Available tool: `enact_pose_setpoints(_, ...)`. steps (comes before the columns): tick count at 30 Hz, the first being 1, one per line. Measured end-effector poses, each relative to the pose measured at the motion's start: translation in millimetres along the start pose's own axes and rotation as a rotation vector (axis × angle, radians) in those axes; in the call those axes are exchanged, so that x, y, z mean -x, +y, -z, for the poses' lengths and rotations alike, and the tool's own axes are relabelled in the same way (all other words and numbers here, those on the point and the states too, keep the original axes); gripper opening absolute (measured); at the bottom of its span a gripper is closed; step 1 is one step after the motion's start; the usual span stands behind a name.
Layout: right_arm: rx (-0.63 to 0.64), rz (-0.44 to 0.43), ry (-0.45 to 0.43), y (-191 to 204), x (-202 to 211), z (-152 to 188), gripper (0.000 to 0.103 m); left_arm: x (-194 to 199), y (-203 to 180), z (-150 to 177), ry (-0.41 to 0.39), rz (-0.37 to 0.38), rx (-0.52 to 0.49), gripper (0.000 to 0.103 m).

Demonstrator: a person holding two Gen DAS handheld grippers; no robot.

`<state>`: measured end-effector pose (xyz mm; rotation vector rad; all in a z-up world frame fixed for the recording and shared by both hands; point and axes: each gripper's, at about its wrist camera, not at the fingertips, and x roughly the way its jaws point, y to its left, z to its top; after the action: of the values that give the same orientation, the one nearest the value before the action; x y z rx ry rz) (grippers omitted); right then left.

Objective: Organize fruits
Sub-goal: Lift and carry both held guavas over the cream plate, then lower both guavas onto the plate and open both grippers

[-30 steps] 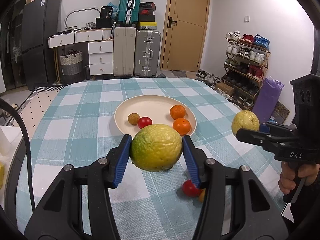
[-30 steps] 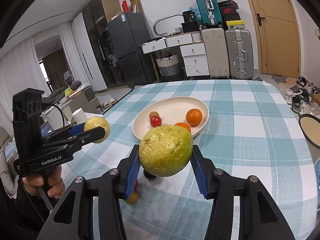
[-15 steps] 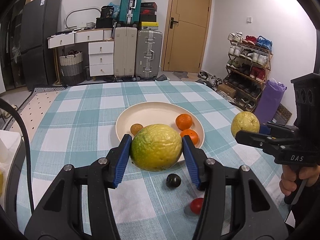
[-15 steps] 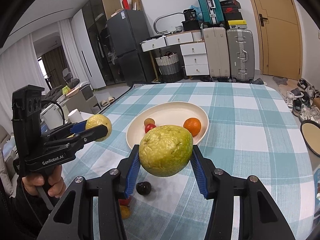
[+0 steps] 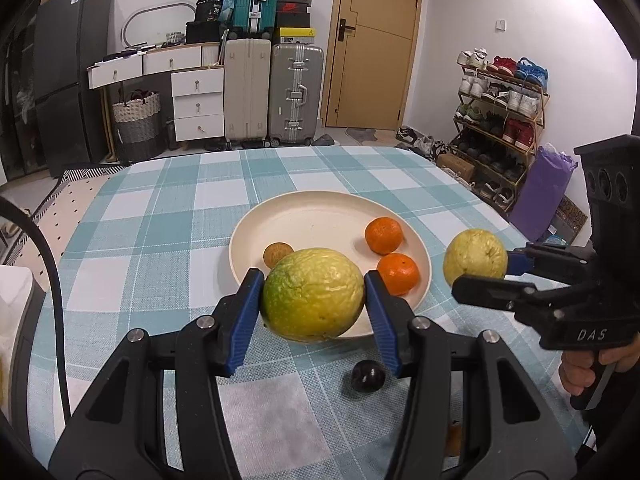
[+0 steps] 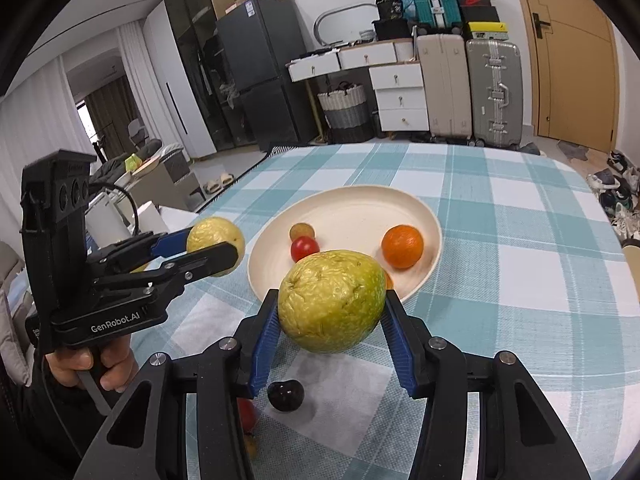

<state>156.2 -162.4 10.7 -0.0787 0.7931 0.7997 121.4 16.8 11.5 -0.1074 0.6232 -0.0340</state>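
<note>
My left gripper (image 5: 313, 280) is shut on a large yellow-green guava (image 5: 316, 304), held above the table at the near rim of the cream plate (image 5: 320, 216). My right gripper (image 6: 331, 298) is shut on a second yellow-green guava (image 6: 328, 312), also just short of the plate (image 6: 352, 216). Each view shows the other gripper beside it, gripping its guava (image 5: 475, 258) (image 6: 214, 236). On the plate lie two oranges (image 5: 383, 235) (image 5: 398, 273), a red tomato (image 6: 305, 249) and a small brown fruit (image 5: 278, 253).
A dark round fruit (image 5: 368, 376) lies on the checked tablecloth (image 5: 160, 240) below the grippers. A red fruit (image 6: 247, 416) shows partly under my right gripper's left finger. Suitcases, drawers and a shoe rack stand beyond the table. A hand (image 6: 92, 364) holds the left gripper.
Both grippers have moved forward toward the plate, each still holding its guava. The plate looks nearer and the dark fruit has come into view beneath them.
</note>
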Motion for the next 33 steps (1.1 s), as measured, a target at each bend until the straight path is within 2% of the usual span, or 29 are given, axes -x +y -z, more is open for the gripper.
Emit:
enact_pose_setpoints(15,0.056,-0.015,0.067,20,-48,-8,0.050,-48,27,0,0.060,-0.019,0.030,0.049)
enact_pose_setpoints(33,0.133,0.018,0.091,27,-75,-17,0.050,-65,34,-4,0.058,-0.012,0.035,0.049)
